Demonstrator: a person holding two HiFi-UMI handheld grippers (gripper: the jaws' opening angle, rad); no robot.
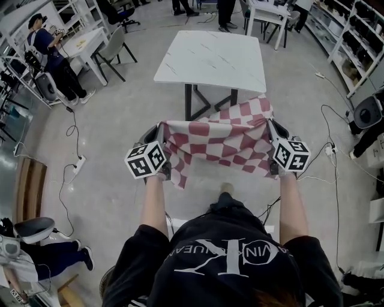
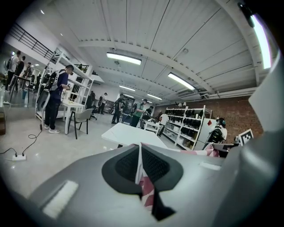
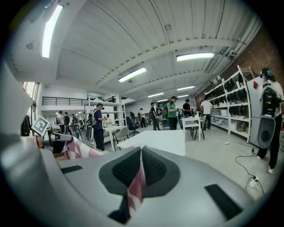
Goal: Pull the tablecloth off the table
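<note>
The red-and-white checked tablecloth (image 1: 219,143) hangs stretched in the air between my two grippers, fully off the white marble-patterned table (image 1: 213,57) that stands bare ahead of me. My left gripper (image 1: 161,133) is shut on the cloth's left corner, and a strip of the cloth (image 2: 145,186) shows pinched between its black pads (image 2: 126,165). My right gripper (image 1: 273,131) is shut on the right corner, where the cloth (image 3: 136,188) is likewise clamped between the pads (image 3: 155,170). The table (image 2: 131,134) lies beyond both grippers, its top (image 3: 157,139) uncovered.
A white desk with a grey chair (image 1: 111,48) stands at the back left beside a person (image 1: 51,60). Another white table (image 1: 269,15) is at the back right, with shelving (image 1: 354,36) along the right wall. Cables and a power strip (image 1: 78,163) lie on the floor.
</note>
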